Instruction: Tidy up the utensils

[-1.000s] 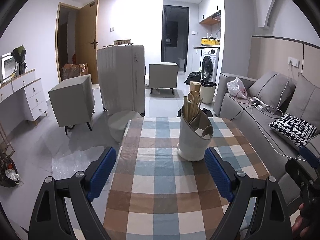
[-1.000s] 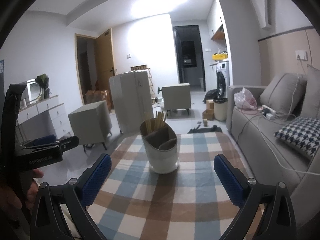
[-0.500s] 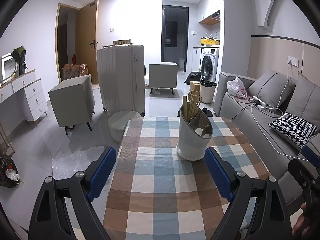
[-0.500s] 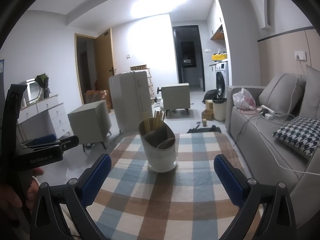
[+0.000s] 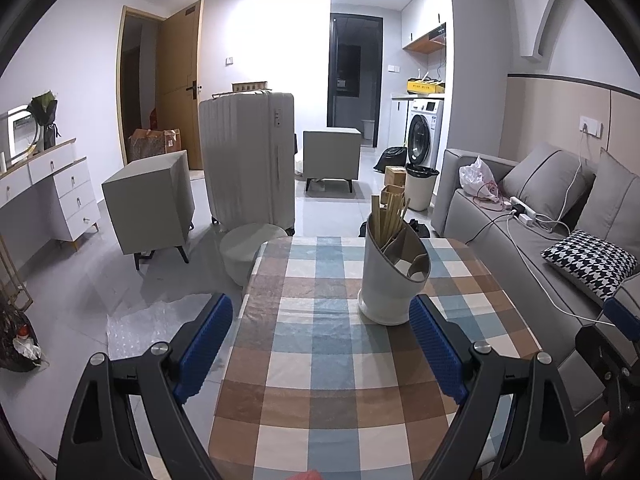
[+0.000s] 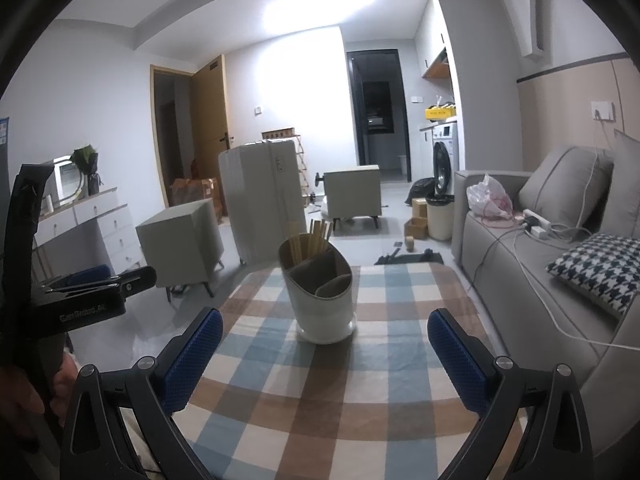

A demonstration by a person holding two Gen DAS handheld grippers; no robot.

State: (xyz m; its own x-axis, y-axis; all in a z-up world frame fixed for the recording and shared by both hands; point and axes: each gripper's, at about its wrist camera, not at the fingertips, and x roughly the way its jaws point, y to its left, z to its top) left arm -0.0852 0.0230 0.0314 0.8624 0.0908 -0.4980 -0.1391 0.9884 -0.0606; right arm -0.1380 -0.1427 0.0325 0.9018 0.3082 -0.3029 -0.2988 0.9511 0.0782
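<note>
The left gripper (image 5: 320,344) hangs above the near part of a table covered with a blue, brown and cream checked cloth (image 5: 320,364), its blue-padded fingers (image 5: 206,344) spread wide apart with nothing between them. From its camera, the white oval plastic utensil holder (image 5: 390,280) stands upright on the cloth at about one o'clock, just beyond the right-hand pad. A bundle of pale wooden chopsticks (image 5: 390,216) sticks up from the holder's rear compartment; what lies in the front compartments cannot be made out.

The right gripper (image 6: 324,356) is likewise spread wide and empty over the same cloth. In its view the holder sits at twelve o'clock, ahead of the pads and touching neither.

Off the table, a tall ribbed white suitcase (image 5: 248,160) stands on the floor at eleven o'clock in the left view, and a grey sofa (image 5: 500,232) carrying a black-and-white houndstooth cushion (image 5: 590,258) runs along at three o'clock.
</note>
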